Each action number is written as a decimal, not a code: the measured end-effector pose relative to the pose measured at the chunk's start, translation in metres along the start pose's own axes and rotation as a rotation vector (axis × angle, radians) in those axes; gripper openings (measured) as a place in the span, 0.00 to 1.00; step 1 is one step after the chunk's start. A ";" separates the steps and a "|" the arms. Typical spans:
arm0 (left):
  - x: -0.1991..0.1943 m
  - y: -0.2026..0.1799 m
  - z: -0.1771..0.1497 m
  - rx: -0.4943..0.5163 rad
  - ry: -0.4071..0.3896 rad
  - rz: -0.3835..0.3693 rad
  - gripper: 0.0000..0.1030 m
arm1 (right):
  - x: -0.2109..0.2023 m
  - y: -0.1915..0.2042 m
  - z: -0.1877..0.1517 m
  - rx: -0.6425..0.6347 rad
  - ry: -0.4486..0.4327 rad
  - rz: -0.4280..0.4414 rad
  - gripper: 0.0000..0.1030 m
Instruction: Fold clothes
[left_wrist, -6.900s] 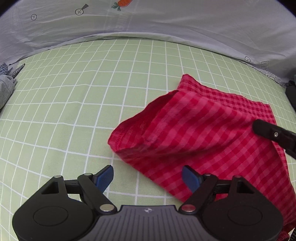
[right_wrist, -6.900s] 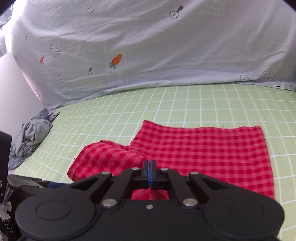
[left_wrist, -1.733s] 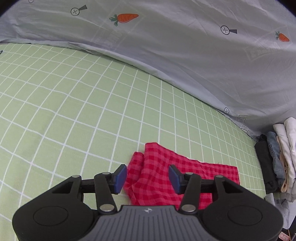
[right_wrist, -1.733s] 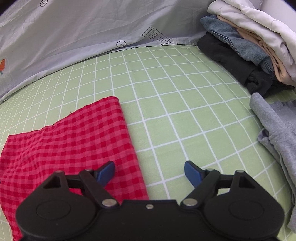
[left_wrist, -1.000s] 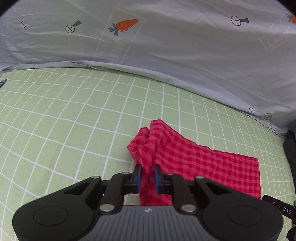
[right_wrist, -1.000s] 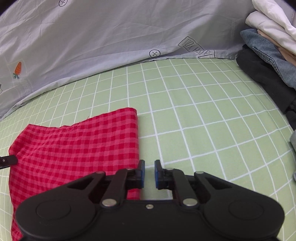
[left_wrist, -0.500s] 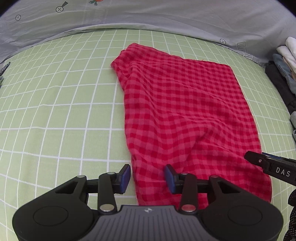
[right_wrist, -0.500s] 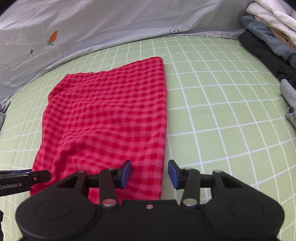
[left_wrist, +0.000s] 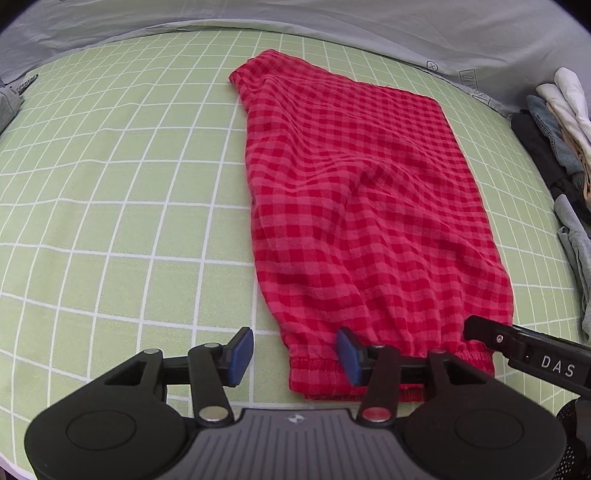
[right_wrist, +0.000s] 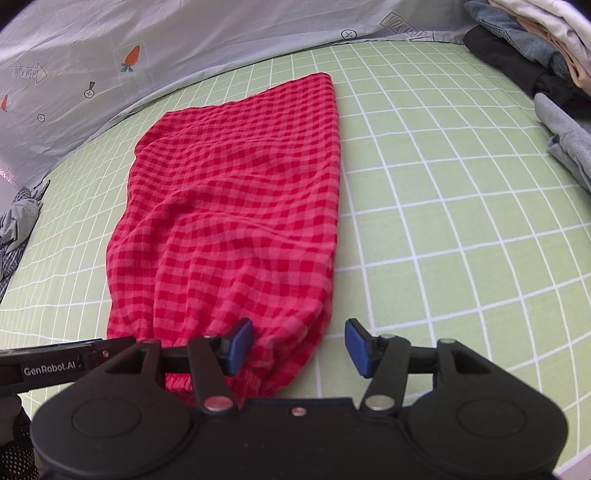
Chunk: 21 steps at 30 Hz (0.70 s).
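From the left wrist view, your left gripper (left_wrist: 293, 354) has just been opening; its blue pads now stand about half apart and grip nothing, the right pad over the near left corner of the elastic waistband (left_wrist: 388, 363), the left pad over bare sheet. A second ago these jaws pinched a bunched edge; now the red-and-pink checked cotton garment (left_wrist: 362, 206) lies drawn out long and nearly flat on the green bedsheet with white grid lines (left_wrist: 110, 184), waistband nearest you, a few soft wrinkles across its middle. I judge the spreading step done and a lengthwise or crosswise fold next.

From the right wrist view, your right gripper (right_wrist: 299, 345) has likewise just been opening; its jaws sit half wide and empty, the left pad above the garment's (right_wrist: 236, 206) near right corner, the right pad over the sheet (right_wrist: 461, 184); the cloth is released at both corners.

No basket or bin shows; a stack of folded clothes (right_wrist: 532, 40) lies at the far right, a grey crumpled heap (right_wrist: 16, 225) at the far left.
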<state>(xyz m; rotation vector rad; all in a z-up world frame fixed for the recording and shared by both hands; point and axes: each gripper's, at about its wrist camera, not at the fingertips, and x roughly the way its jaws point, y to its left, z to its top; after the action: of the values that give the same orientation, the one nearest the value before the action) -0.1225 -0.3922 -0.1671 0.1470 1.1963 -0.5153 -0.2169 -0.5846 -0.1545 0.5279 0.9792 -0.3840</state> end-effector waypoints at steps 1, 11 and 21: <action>0.001 0.000 0.000 0.004 0.004 -0.004 0.50 | 0.001 0.001 -0.003 0.011 0.007 0.001 0.55; 0.001 0.012 0.004 0.023 0.071 -0.083 0.50 | 0.003 0.012 -0.010 0.102 0.037 -0.033 0.57; 0.003 0.016 0.013 0.025 0.094 -0.138 0.45 | 0.002 0.023 -0.008 0.085 0.063 -0.060 0.54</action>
<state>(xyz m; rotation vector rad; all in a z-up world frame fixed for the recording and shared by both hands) -0.1032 -0.3842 -0.1678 0.1112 1.2977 -0.6503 -0.2088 -0.5616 -0.1545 0.5914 1.0443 -0.4661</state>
